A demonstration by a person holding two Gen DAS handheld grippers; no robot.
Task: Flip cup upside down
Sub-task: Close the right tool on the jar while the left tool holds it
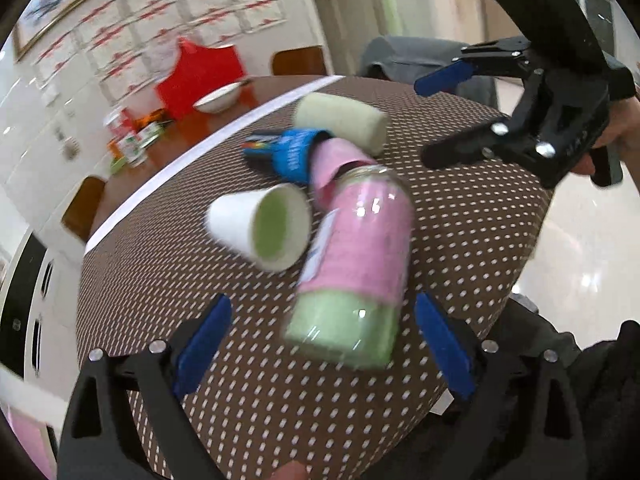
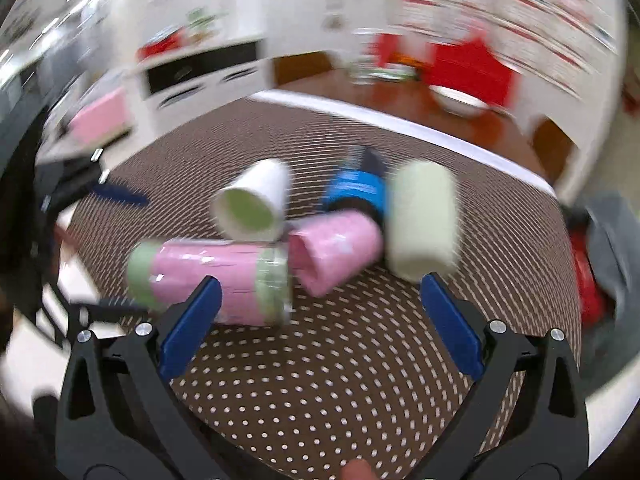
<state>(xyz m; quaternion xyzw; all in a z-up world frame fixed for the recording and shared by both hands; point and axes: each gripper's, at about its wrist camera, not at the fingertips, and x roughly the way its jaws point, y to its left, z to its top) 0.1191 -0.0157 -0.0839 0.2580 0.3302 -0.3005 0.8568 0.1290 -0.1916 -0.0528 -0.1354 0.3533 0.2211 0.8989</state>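
Note:
Several cups lie on their sides in a cluster on a brown dotted tablecloth [image 1: 280, 380]. A white cup with a green inside [image 1: 262, 226] [image 2: 254, 202] points its mouth toward me. A pink-and-green clear tumbler [image 1: 356, 264] [image 2: 212, 276] lies beside it. A pink cup [image 1: 340, 160] [image 2: 334, 252], a blue cup [image 1: 294, 152] [image 2: 356, 192] and a pale cream cup [image 1: 340, 120] [image 2: 422, 220] lie behind. My left gripper [image 1: 322, 348] is open, its fingers on either side of the tumbler's base. My right gripper [image 2: 320, 324] is open and empty, just short of the cluster; it also shows in the left wrist view [image 1: 436, 120].
A wooden table [image 1: 208, 120] behind holds a white bowl [image 1: 218, 98], a red bag [image 1: 200, 74] and small cans [image 1: 130, 136]. Wooden chairs [image 1: 84, 206] stand around it. A grey cloth [image 1: 420, 60] drapes over a chair at the far side.

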